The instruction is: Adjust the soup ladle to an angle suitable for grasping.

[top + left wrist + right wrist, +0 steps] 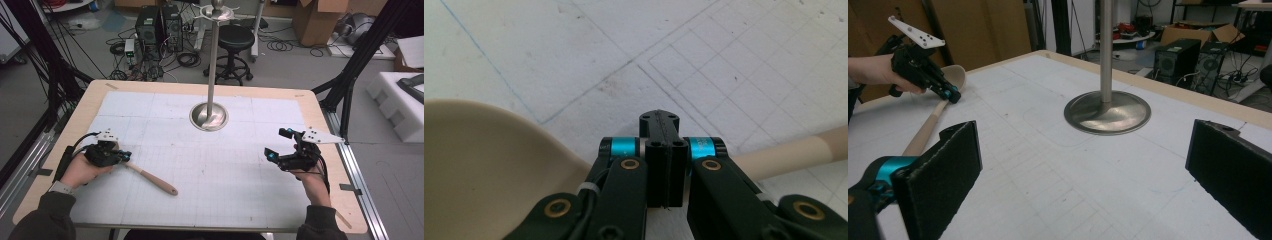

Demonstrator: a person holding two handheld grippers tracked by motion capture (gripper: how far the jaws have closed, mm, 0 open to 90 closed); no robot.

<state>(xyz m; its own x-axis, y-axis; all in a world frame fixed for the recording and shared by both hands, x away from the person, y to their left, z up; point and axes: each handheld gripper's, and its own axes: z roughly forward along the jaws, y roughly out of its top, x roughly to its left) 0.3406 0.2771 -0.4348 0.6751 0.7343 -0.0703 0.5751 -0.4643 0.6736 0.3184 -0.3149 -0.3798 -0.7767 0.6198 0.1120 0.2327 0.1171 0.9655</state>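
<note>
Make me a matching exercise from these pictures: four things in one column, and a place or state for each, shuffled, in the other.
1. beige wooden spoon
2. steel stand with round base
3. left gripper
4. right gripper

a. jaws wide apart, nothing between them
b. upright at the table's far middle
c. lying flat on the gridded mat
d. jaws shut, above the spoon's neck

Pairs: 1-c, 2-b, 3-d, 4-a

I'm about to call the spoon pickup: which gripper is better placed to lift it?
Left. The left gripper sits right over the spoon near its bowl end, jaws shut. The right gripper hangs open, well apart from the spoon.
</note>
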